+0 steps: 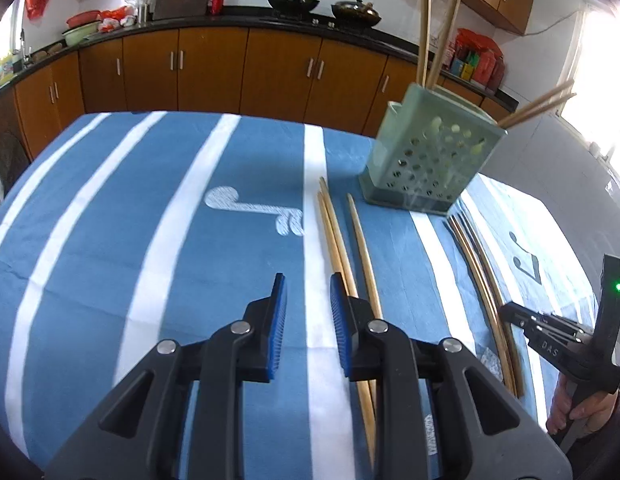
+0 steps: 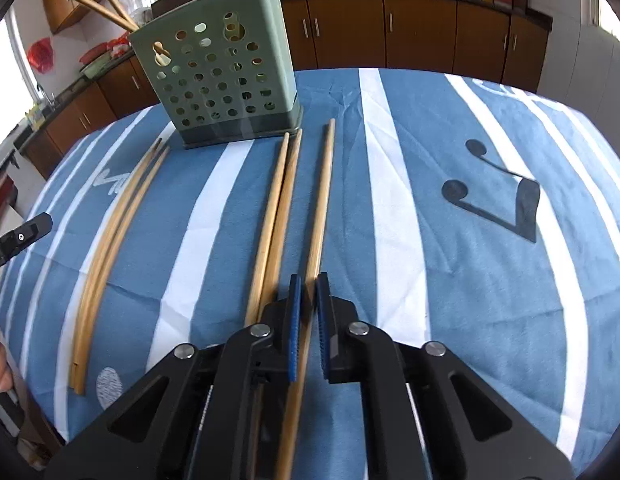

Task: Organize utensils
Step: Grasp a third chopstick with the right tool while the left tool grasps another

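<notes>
Right tongs pinching a chopstick flat on the table | its long axis points toward the holder, straight ahead of you | left tongs spread, empty

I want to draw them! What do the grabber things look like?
Both the left gripper and right gripper are black plastic with round silver bolts and ridged blue pads on their fingers. One has a tiny green light and white letters.
</notes>
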### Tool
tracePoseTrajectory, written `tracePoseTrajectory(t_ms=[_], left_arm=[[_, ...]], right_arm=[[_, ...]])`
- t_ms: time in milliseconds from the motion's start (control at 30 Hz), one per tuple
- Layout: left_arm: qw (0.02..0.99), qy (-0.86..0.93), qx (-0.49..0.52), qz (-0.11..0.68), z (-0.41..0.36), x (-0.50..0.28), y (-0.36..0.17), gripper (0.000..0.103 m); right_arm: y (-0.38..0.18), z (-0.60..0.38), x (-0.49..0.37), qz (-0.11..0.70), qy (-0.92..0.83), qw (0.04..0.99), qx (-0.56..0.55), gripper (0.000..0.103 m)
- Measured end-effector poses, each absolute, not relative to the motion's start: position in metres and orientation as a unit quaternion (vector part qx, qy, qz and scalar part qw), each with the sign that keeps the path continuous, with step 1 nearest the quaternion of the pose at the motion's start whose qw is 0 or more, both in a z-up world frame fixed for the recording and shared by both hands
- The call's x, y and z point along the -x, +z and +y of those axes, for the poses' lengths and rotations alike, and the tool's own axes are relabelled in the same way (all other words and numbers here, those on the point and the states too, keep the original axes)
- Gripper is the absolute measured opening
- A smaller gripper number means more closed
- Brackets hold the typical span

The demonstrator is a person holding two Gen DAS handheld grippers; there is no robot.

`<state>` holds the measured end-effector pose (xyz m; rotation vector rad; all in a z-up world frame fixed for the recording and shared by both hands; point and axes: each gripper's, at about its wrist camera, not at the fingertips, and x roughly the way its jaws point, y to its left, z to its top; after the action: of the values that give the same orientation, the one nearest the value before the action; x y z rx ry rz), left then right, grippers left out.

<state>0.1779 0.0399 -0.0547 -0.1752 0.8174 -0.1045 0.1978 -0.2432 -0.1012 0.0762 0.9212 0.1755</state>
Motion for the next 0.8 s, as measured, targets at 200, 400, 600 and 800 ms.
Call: tracePoseTrajectory(t_ms=[200,400,600,800], left_arm=[[0.902,-0.074,0.076,0.419,0.021,-0.182,-0.074,0.021],[0.892,-0.081,0.055,0.442,0.005,-0.185,-0.09,0.016],[0.895,-0.069,0.031,0.44,0.002,-0.183,-0.092,0.015],[0.894,-0.052,0.023,0.444,0.006,-0.183,-0.095,0.013]], right_arm=[[-0.1,-0.275,-0.206,0.437,0.013,0.898,-0.053,0.007],[-0.101,-0.28,-0.205,0.434,0.013,0.9,-0.048,0.007],[-0.1,-0.281,-0.206,0.434,0.014,0.899,-0.051,0.007],[-0.099,-0.279,-0.206,0.434,0.014,0.9,-0.05,0.007]])
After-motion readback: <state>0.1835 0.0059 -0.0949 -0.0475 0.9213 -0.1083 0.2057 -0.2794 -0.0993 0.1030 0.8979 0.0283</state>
